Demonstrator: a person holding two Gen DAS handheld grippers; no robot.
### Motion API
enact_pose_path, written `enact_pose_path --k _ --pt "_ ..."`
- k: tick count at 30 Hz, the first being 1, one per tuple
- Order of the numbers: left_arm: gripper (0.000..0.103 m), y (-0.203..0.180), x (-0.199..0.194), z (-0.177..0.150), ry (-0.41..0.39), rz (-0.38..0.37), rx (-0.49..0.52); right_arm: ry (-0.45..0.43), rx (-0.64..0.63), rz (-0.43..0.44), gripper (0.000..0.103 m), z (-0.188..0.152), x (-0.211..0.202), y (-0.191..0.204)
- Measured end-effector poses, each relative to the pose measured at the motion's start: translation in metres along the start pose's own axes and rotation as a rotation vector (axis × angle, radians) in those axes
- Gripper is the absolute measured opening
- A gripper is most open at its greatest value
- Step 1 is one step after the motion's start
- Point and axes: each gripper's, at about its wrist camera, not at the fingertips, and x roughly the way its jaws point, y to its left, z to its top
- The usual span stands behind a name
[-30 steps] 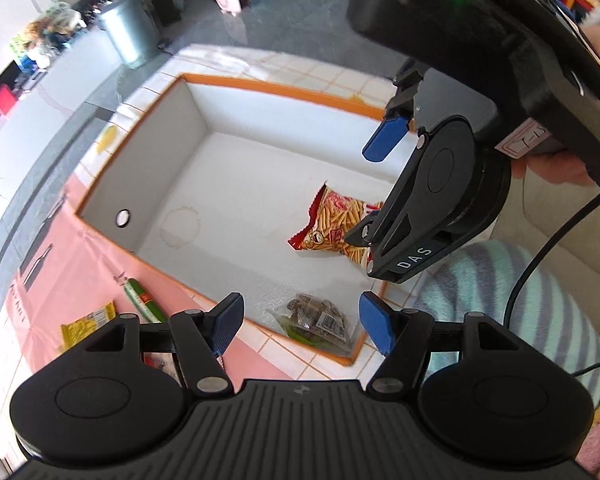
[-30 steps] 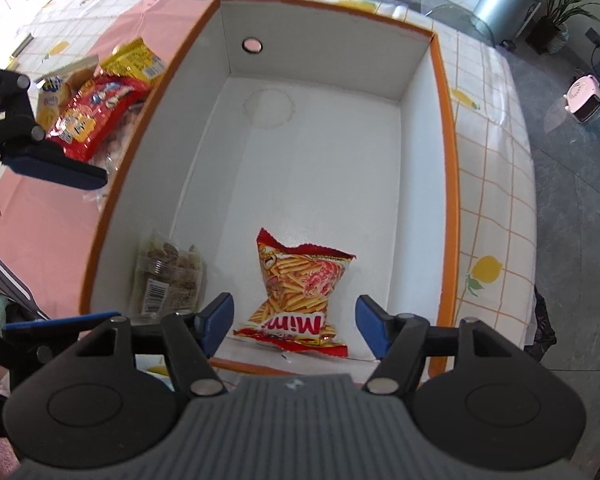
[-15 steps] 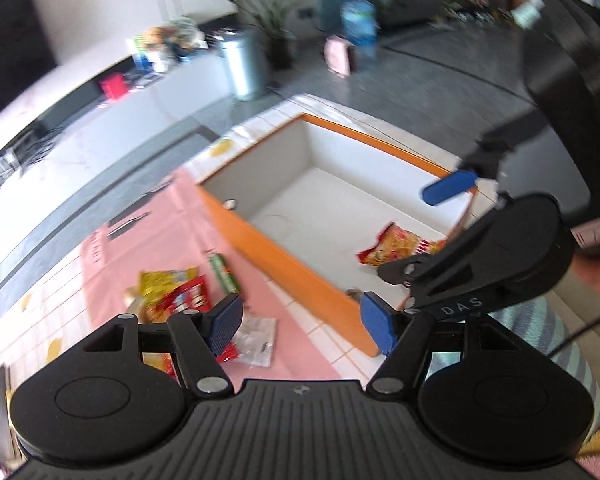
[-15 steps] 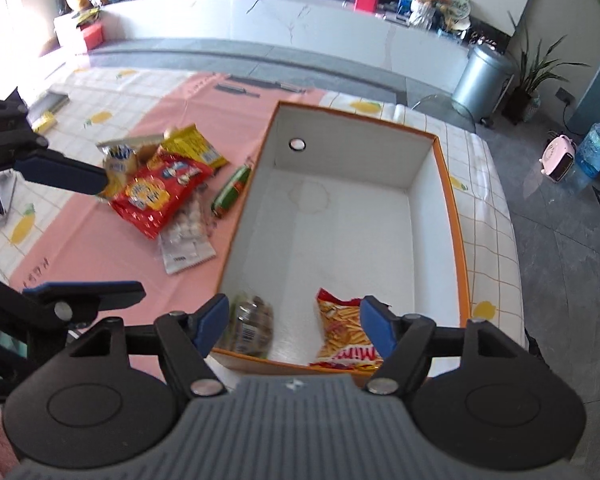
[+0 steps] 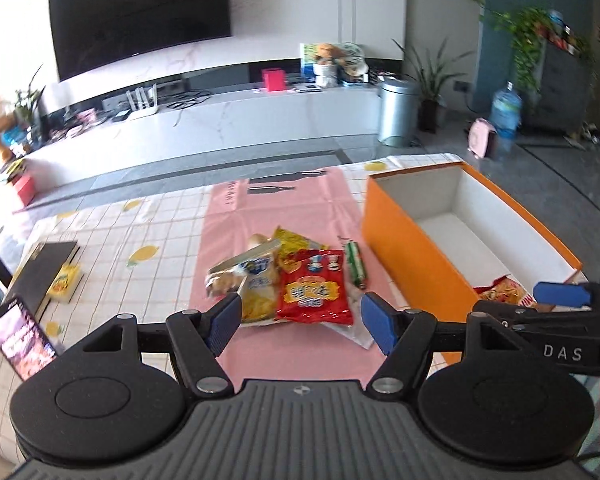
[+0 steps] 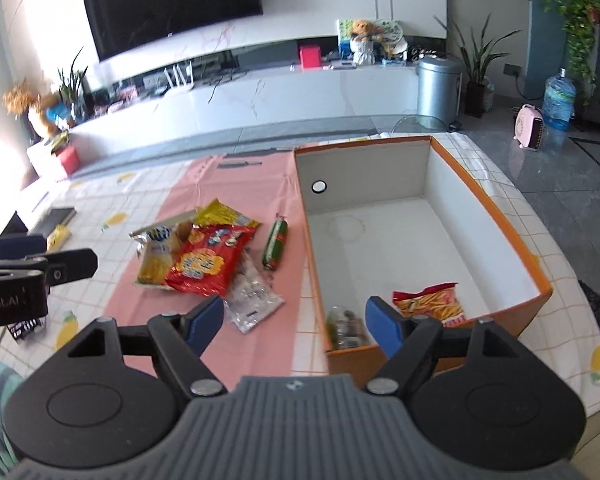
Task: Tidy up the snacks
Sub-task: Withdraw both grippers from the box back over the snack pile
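Phone [image 5: 18, 334] and notebook [image 5: 46, 268] flank snack pile [image 5: 296, 280].

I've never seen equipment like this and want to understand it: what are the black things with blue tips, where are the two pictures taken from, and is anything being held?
They are two hand-held grippers, worked by a person, no robot arm. Each carries a camera looking along its blue-tipped fingers. One picture is from the left gripper, the other from the right gripper. Both are open and hold nothing; the right one's jaws have just been opening. On the pink mat lie loose snacks: a red packet, a green sausage stick, a clear packet. The orange box already holds a chip bag and a small clear bag.
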Motion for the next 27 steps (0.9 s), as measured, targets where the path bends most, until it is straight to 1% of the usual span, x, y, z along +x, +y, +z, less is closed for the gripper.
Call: enact_pose_path --k 3,5,9,13,15,19,22,24,27 --pt "0.08 0.015 -0.002 -0.008 -0.01 0.024 -0.048 -0.042 0.036 -0.016 0.082 -0.012 0.0 0.014" --pt "0.08 0.022 -0.003 -0.014 -0.01 0.036 -0.067 -0.054 0.031 -0.023 0.081 -0.018 0.004 0.024" --pt "0.08 0.031 0.006 -0.023 0.032 0.038 -0.07 -0.06 -0.01 -0.038 0.08 -0.03 0.019 0.043" --pt "0.08 0.034 0.016 -0.028 0.066 -0.004 -0.062 -0.048 -0.042 -0.035 0.08 -0.038 0.033 0.055" --pt "0.08 0.039 0.019 -0.028 0.072 -0.039 -0.077 -0.056 -0.054 -0.04 0.08 -0.037 0.04 0.058" --pt "0.08 0.047 0.027 -0.024 0.071 -0.104 -0.111 -0.04 -0.05 -0.05 0.08 -0.032 0.057 0.06" --pt "0.078 0.048 0.037 -0.021 0.088 -0.123 -0.111 -0.02 -0.038 -0.037 0.079 -0.028 0.07 0.059" --pt "0.076 0.051 0.043 -0.019 0.097 -0.138 -0.116 -0.004 -0.039 -0.033 0.072 -0.026 0.079 0.06" --pt "0.076 0.057 0.054 -0.014 0.101 -0.141 -0.134 0.026 -0.049 -0.007 0.071 -0.021 0.094 0.064"
